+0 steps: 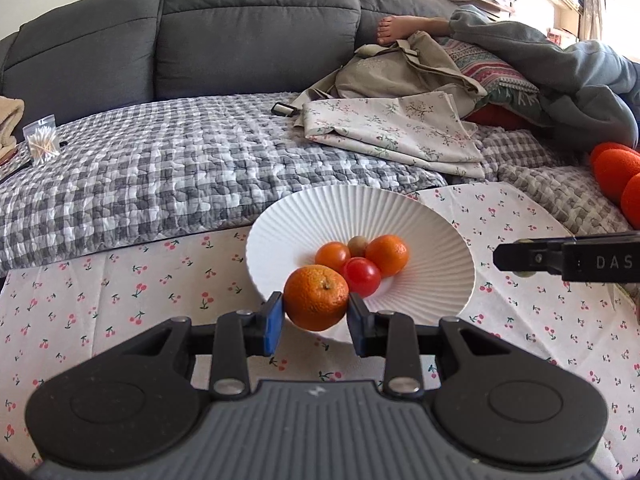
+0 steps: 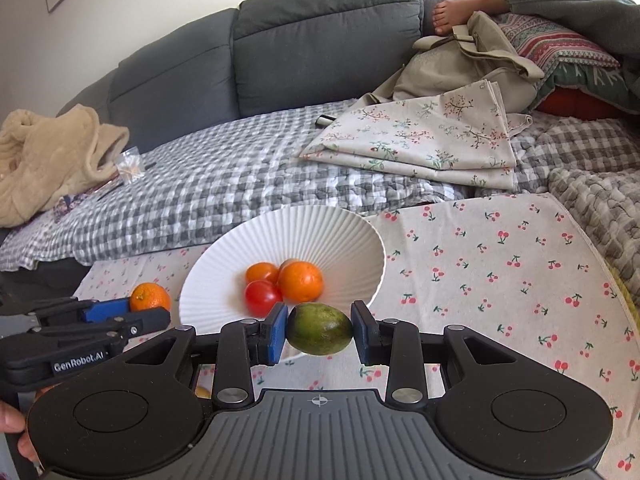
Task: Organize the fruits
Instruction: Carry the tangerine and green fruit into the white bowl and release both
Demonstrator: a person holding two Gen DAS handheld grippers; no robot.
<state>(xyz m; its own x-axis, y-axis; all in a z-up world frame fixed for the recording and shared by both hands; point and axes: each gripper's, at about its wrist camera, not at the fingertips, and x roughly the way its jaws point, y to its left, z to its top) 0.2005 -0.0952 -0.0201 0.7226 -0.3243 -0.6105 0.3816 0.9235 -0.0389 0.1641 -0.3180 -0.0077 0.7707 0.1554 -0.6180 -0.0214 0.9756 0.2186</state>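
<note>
Both point downward, toward twelve o'clock — left gripper [image 1: 316, 314] clamped on a tangerine [image 1: 316, 298], right gripper [image 2: 320, 334] pinching a green fruit [image 2: 319, 329].

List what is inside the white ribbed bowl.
In the white ribbed bowl lie two oranges, a red tomato and a small brownish fruit, mostly hidden behind the others. The bowl's near floor is covered by the orange held in front.
</note>
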